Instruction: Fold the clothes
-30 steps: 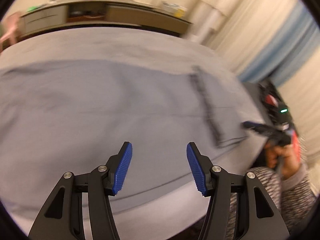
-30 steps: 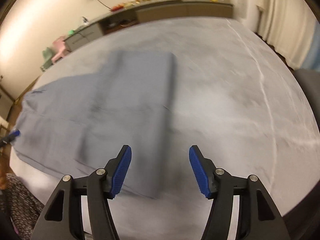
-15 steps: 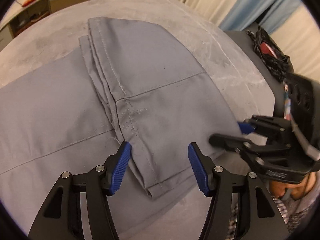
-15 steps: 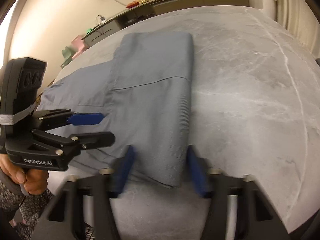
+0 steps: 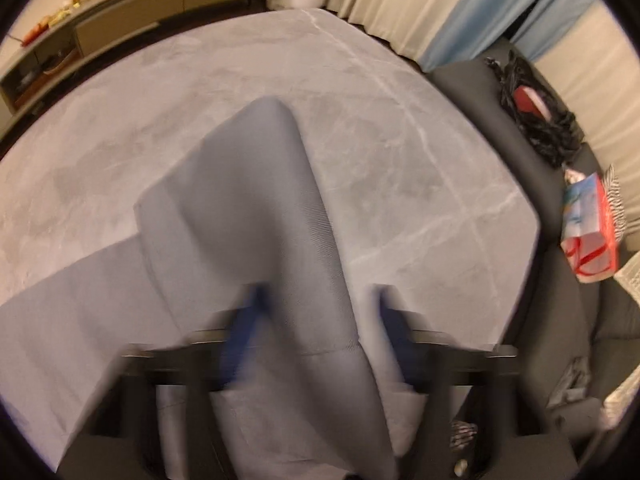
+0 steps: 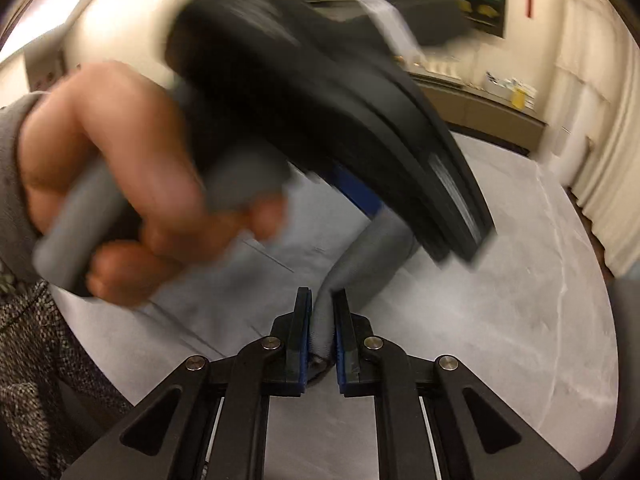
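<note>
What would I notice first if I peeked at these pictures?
A big hand fills the upper left of the right wrist view, squeezing the left gripper's grey handle. Below it, the right gripper pinches a fold of the grey clothes, which rise like a tent over the marble table.

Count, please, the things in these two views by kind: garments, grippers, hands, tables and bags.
Garments: 1, the grey garment.
Grippers: 2, the right gripper and the left gripper.
Hands: 1, the left hand.
Tables: 1, the table.
Bags: 2, the black bag and the red bag.
Total: 7.
</note>
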A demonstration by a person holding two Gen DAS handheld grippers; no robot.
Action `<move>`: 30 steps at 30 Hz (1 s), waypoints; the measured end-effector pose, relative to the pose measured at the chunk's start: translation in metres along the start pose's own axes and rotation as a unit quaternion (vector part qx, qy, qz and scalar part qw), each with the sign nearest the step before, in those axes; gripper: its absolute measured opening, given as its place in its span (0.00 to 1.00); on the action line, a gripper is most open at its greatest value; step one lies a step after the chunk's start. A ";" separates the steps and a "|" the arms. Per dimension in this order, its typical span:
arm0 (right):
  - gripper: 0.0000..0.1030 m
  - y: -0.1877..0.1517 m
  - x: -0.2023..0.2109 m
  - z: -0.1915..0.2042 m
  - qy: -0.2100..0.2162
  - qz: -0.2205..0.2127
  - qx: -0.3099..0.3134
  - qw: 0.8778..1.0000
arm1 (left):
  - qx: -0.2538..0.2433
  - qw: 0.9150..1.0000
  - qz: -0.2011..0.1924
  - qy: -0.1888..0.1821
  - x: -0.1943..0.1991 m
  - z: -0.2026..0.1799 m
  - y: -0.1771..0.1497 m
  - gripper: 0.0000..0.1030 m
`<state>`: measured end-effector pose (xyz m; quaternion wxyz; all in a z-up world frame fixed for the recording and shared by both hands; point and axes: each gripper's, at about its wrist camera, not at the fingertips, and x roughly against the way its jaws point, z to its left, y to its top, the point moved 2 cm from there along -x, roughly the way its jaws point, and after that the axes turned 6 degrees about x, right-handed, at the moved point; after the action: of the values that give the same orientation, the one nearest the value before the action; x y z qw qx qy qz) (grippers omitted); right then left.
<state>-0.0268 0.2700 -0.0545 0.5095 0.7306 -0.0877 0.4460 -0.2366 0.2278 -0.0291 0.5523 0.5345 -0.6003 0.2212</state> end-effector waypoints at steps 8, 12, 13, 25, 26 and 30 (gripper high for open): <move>0.52 0.043 0.027 0.027 0.193 -0.068 -0.037 0.978 | 0.157 0.983 -0.092 -0.034 0.089 0.162 -0.077 0.12; 0.46 0.060 -0.025 0.041 0.231 -0.016 -0.069 0.970 | 0.214 0.975 -0.053 -0.024 0.059 0.223 -0.113 0.20; 0.35 0.062 -0.046 0.048 0.225 0.014 -0.072 0.972 | 0.215 0.975 -0.049 -0.026 0.051 0.225 -0.119 0.24; 0.26 0.024 -0.119 0.043 0.061 0.166 -0.034 0.984 | 0.218 0.973 -0.053 -0.046 0.049 0.221 -0.146 0.33; 0.26 0.024 -0.117 0.045 0.058 0.167 -0.031 0.984 | 0.212 0.974 -0.067 -0.039 0.070 0.223 -0.156 0.33; 0.28 0.032 -0.096 0.045 0.024 0.140 -0.028 0.990 | 0.217 0.962 -0.164 -0.006 0.183 0.258 -0.225 0.66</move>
<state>-0.0764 0.1873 -0.1078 0.4645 0.6858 -0.1893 0.5273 -0.1144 -0.1405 -0.0130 0.4480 0.7338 -0.4457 0.2495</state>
